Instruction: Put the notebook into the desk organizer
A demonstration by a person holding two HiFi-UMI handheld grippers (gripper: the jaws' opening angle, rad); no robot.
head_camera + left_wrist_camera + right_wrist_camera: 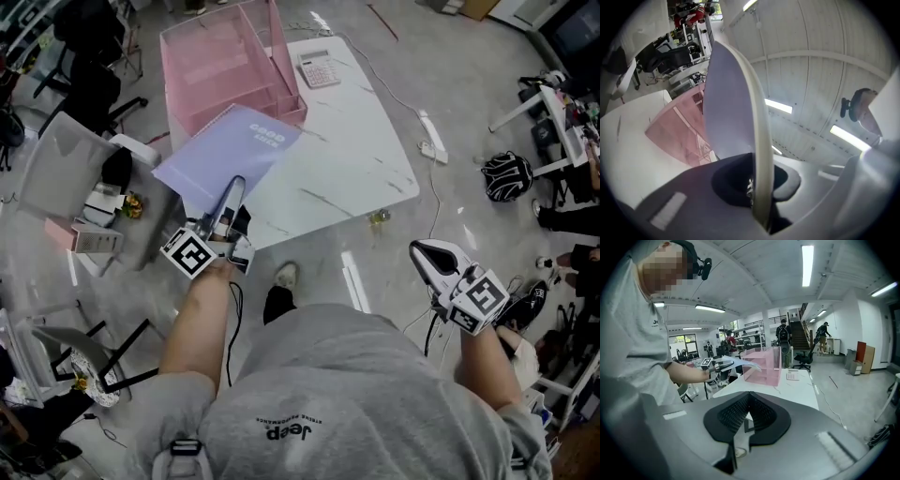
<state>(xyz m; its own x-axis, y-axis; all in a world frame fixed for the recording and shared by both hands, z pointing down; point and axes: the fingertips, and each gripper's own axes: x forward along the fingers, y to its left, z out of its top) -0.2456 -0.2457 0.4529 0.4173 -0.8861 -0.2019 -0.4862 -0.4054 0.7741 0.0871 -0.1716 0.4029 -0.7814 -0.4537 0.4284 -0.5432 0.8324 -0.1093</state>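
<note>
A lavender notebook [230,150] hangs tilted over the near left corner of the white table [347,159], its far edge close to the pink desk organizer [216,66]. My left gripper [232,192] is shut on the notebook's near edge. In the left gripper view the notebook [729,103] stands edge-on between the jaws, with the organizer [677,126] behind it. My right gripper [433,255] is held low at the right, off the table, shut with nothing in it. The right gripper view shows its jaws [746,399] closed, and further off the organizer [764,365] and notebook [740,363].
A white calculator [319,67] lies on the table beside the organizer. Chairs and a small side table [89,202] crowd the left. A power strip [433,139] with its cable and a dark backpack [506,175] lie on the floor at the right. People stand far back.
</note>
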